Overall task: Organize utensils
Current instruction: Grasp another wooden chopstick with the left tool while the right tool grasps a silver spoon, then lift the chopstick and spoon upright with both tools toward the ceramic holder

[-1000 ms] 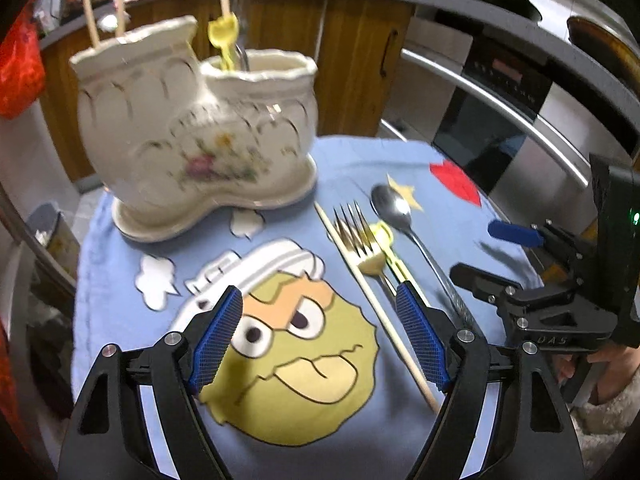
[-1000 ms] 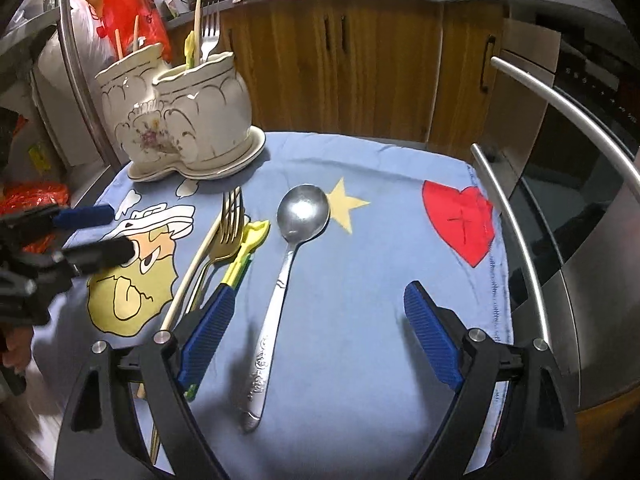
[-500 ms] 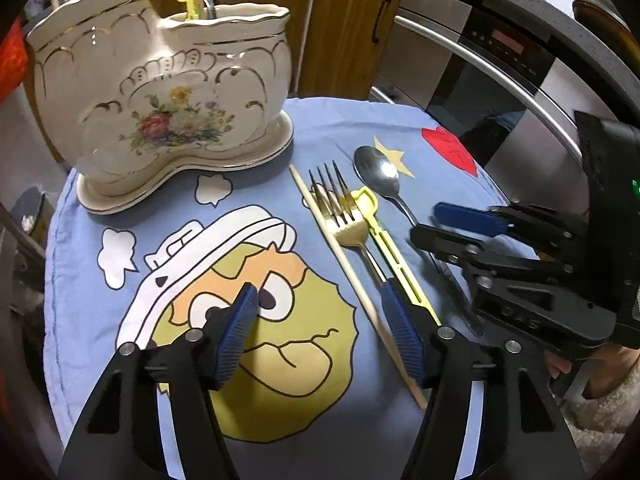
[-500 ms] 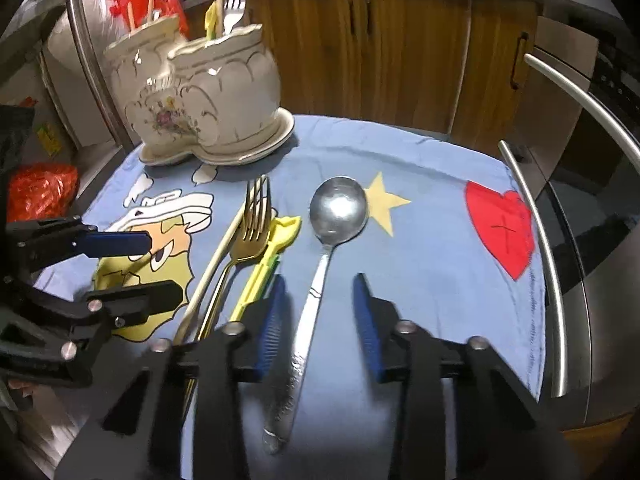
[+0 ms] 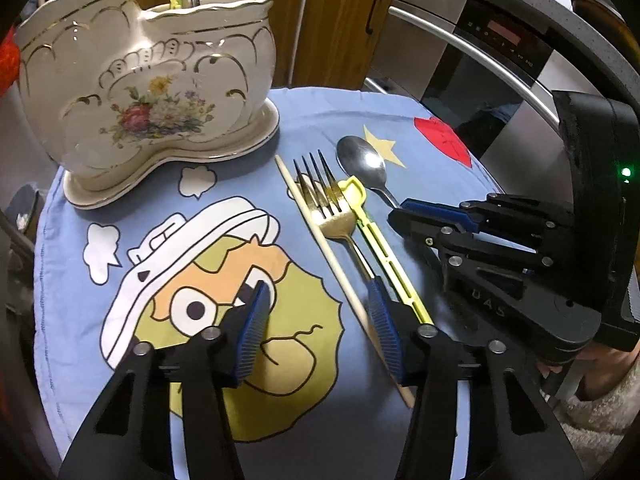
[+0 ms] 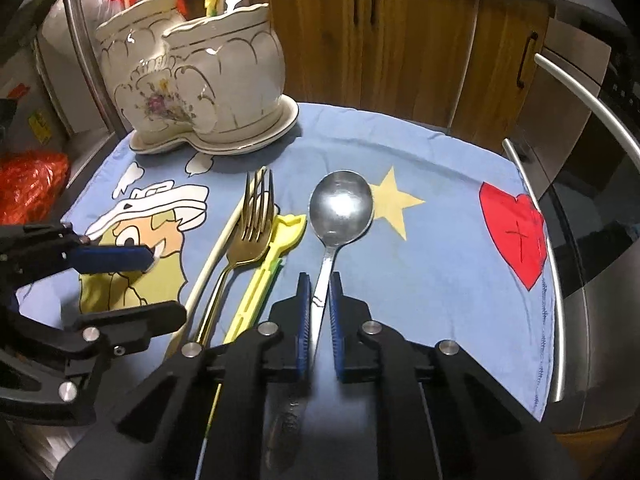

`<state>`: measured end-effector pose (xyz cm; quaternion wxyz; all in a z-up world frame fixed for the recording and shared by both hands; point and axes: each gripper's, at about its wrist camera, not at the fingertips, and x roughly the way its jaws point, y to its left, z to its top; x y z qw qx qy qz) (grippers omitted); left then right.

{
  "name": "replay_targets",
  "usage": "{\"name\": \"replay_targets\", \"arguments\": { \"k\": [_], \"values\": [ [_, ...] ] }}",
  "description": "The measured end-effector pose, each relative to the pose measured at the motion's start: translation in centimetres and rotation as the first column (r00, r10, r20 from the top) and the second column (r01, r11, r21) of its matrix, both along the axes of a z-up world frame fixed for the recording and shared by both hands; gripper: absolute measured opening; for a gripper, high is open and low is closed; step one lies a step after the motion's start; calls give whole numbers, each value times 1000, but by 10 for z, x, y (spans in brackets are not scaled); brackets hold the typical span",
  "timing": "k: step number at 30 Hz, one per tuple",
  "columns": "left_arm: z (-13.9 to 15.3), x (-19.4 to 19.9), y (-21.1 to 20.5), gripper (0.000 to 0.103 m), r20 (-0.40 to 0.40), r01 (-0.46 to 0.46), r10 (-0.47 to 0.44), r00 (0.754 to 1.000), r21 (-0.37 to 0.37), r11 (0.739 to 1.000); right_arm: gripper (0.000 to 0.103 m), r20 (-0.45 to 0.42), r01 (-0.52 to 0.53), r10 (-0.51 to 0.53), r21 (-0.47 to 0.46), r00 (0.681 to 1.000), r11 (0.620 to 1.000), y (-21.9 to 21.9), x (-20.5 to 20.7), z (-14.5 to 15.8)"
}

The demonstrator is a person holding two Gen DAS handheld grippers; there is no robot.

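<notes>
Since a second ago, the right gripper (image 6: 319,322) has clamped onto the silver metal spoon's (image 6: 340,210) handle on the blue cartoon-print cloth (image 6: 432,260). Left gripper (image 5: 320,330) is closing, seemingly empty, beside the wooden chopstick (image 5: 320,240). Lifting toward the cream floral ceramic holder (image 6: 200,88) likely follows.

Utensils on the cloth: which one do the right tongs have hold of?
The silver spoon, rightmost of the four, its bowl beside the yellow star. The right tongs are shut on its handle; the chopstick, gold fork and yellow tool lie free.
</notes>
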<state>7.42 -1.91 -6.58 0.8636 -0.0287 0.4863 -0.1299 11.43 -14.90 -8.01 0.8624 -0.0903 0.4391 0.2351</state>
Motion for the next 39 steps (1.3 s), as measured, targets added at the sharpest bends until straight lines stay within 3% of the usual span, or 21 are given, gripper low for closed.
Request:
{"name": "replay_targets", "arguments": {
  "k": [5,7,9,21,24,26,28,30,39],
  "values": [
    [2,5,-8,45,-10,-8,8,1000,7,1000,7,-2,15,-15,62,1000,998,-13,-4,1],
    [1,8,-14,34,-16,-18,18,1000,39,999,7,-7,19,-18,76,1000,997,-17,-5,1],
    [-2,11,-17,31,-35,-31,32,999,53,998,7,-6,22,-22,81,1000,996,-22,-6,2],
    [-5,31,-28,25,-48,-98,105,993,130,987,6,31,18,-23,133,999,991,-39,-12,10],
    [-7,33,-37,21,-19,-77,82,996,205,976,6,31,28,-32,138,999,990,-43,-10,11],
    [-7,33,-40,20,-5,-69,72,997,215,974,6,29,39,-43,143,999,989,-46,-9,11],
    [-7,34,-39,9,8,-65,65,998,222,973,6,26,45,-49,151,998,987,-48,-8,11],
    [-7,34,-34,5,13,-67,65,998,208,976,6,33,44,-50,153,998,987,-47,-8,12],
    [2,20,-3,5,41,-33,31,999,48,998,6,53,38,-48,170,997,985,-44,-10,19]
  ]
}}
